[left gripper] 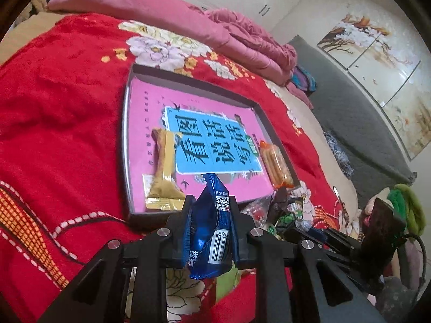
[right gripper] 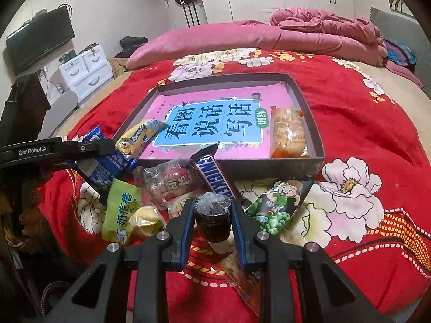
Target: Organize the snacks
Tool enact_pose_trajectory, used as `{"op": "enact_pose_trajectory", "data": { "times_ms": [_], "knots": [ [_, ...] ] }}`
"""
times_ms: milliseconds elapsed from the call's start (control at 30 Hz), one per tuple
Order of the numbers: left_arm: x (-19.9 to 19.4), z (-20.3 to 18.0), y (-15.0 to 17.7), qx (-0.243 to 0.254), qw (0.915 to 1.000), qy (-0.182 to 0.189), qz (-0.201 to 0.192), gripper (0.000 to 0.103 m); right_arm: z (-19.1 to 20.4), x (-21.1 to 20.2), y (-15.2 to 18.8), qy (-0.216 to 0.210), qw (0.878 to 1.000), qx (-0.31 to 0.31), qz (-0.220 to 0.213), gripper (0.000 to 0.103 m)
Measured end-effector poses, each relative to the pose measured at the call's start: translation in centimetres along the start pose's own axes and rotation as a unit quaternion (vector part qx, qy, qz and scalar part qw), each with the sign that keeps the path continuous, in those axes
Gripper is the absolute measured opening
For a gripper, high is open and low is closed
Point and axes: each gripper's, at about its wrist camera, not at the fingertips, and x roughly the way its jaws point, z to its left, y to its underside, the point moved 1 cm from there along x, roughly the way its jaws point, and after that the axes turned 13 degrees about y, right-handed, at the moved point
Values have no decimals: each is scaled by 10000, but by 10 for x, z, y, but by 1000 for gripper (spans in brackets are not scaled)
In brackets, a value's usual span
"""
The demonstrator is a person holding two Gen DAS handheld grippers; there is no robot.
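Left wrist view: the left hand-held gripper (left gripper: 211,210) clenches a blue snack packet (left gripper: 211,226) above the red bedspread (left gripper: 59,102), near the grey box (left gripper: 128,123). The right hand-held gripper (right gripper: 212,215) grasps a small dark wrapped cake (right gripper: 212,219) beside the Snickers bar (right gripper: 215,177).

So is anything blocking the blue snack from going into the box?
Nothing visible does. The left hand-held gripper grips the blue snack packet just before the box's near wall, and the pink floor straight beyond is bare.
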Motion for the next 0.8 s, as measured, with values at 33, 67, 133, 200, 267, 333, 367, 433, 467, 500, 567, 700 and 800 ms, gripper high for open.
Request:
{"op": "enact_pose_trajectory", "data": {
  "times_ms": [33, 67, 133, 200, 267, 333, 367, 433, 467, 500, 567, 700, 800],
  "knots": [
    [-2, -1, -1, 7, 10000, 13, -48, 23, 0, -1, 0, 3, 10000, -10, -10, 27],
    [-4, -1, -2, 17, 10000, 33, -87, 23, 1, -1, -1, 8, 10000, -18, -22, 27],
    [-9, -3, -4, 54, 9998, 76, -186, 23, 2, -2, -2, -10, 10000, -31, -41, 27],
    [-12, -6, -5, 92, 9995, 119, -275, 23, 2, -3, -2, -16, 10000, -26, -66, 27],
    [-15, -8, -6, 117, 9992, 159, -360, 23, 1, -4, -3, -16, 10000, -18, -93, 27],
    [-17, -8, -8, 112, 9989, 187, -416, 23, 0, -5, -4, -18, 9999, 5, -119, 27],
    [-18, -9, -8, 109, 9988, 184, -434, 23, -1, -6, -5, -14, 9999, 11, -127, 27],
    [-17, -9, -10, 101, 9987, 179, -466, 23, -3, -8, -6, -4, 9999, 38, -155, 27],
    [-17, -9, -11, 103, 9986, 175, -480, 23, -3, -9, -6, -3, 9999, 45, -166, 27],
    [-17, -10, -11, 111, 9986, 175, -496, 23, -4, -9, -6, 4, 9998, 52, -180, 27],
    [-17, -11, -12, 140, 9984, 147, -532, 23, -6, -11, -8, 19, 9997, 70, -218, 27],
    [-18, -12, -13, 176, 9981, 127, -582, 23, -9, -14, -11, 39, 9995, 124, -273, 27],
    [-19, -13, -14, 200, 9978, 107, -619, 23, -11, -14, -13, 39, 9995, 146, -284, 27]
  ]
}}
